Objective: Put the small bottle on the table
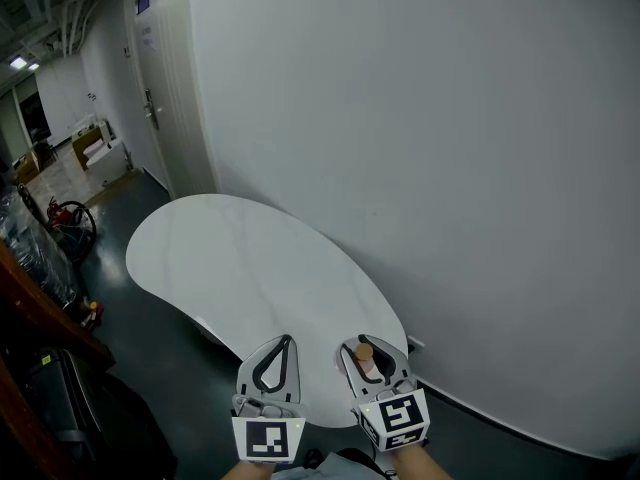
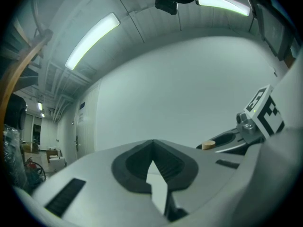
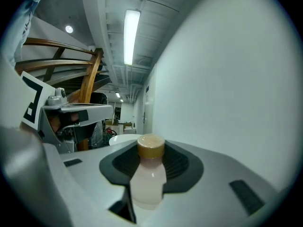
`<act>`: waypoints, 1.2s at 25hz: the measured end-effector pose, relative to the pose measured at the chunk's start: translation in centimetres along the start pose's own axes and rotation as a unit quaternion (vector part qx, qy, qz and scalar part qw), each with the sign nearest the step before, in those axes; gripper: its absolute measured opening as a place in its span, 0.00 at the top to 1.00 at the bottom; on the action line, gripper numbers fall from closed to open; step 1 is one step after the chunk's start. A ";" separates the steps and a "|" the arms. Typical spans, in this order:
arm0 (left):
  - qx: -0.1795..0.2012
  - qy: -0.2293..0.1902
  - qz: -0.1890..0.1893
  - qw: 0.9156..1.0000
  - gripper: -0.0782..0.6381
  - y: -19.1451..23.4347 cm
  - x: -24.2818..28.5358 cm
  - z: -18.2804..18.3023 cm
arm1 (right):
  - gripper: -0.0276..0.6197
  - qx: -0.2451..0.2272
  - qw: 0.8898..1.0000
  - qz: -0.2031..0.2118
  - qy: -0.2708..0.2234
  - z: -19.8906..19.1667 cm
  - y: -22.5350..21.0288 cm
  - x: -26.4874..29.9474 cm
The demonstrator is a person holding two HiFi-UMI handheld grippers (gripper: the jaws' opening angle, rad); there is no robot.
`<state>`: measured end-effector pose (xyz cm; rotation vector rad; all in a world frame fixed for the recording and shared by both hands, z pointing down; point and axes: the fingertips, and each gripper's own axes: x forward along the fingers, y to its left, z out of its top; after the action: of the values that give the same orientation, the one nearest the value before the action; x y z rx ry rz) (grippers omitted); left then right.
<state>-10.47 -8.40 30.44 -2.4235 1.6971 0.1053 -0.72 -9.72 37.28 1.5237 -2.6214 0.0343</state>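
**Operator:** What is held?

**Inspector:** Your right claw (image 1: 372,348) is clamped on the small bottle (image 3: 148,181). It has a smooth, milky, cylindrical body and a round tan cap (image 3: 151,146), and stands upright between ribbed dark pads (image 3: 179,167).

**Operator:** And the left?

**Inspector:** Your left claw (image 1: 284,340) is closed and empty, just beside the right claw. Both point roughly level. The glossy white rounded table (image 1: 240,258) lies ahead and below, with a plain wall (image 1: 430,128) to the right.

Office corridor: white table (image 1: 230,258), door (image 1: 165,98), boxes (image 1: 95,146)
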 end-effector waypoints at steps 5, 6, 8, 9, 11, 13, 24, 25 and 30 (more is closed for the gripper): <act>-0.002 0.018 -0.012 1.000 0.89 -0.2 1.0 -1.3 | 0.77 0.002 1.000 -0.010 0.011 -0.4 -1.0 0.6; -0.002 0.022 -0.014 1.000 0.89 -0.2 1.2 -1.6 | 0.77 0.003 1.000 -0.012 0.012 -0.6 -1.2 0.7; -0.002 0.028 -0.016 0.999 0.89 -0.2 1.7 -2.0 | 0.77 0.003 1.000 -0.014 0.015 -0.6 -1.6 1.0; -0.004 0.029 -0.017 0.999 0.89 -0.3 2.0 -2.0 | 0.77 0.004 1.000 -0.014 0.016 -0.7 -1.8 1.1; -0.011 0.031 -0.019 0.999 0.89 -0.4 2.7 -2.2 | 0.77 0.007 1.000 -0.016 0.021 -0.9 -2.2 1.4; -0.012 0.037 -0.023 0.999 0.89 -0.6 3.4 -2.6 | 0.77 0.009 1.000 -0.016 0.024 -1.1 -2.6 1.8; -0.038 0.077 -0.018 0.996 0.89 -0.9 7.1 -4.8 | 0.77 0.007 0.998 -0.012 0.055 -2.8 -5.2 4.1; -0.039 0.083 -0.016 0.996 0.89 -0.9 7.3 -5.2 | 0.77 0.008 0.998 -0.011 0.059 -3.1 -5.4 4.3; -0.040 0.109 -0.012 0.993 0.89 -1.1 8.1 -6.7 | 0.77 0.024 0.996 -0.002 0.081 -5.2 -6.1 5.0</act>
<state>-6.94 -16.82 35.78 -2.5956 1.7827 -0.1015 2.57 -16.71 42.77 1.4739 -2.5084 0.2128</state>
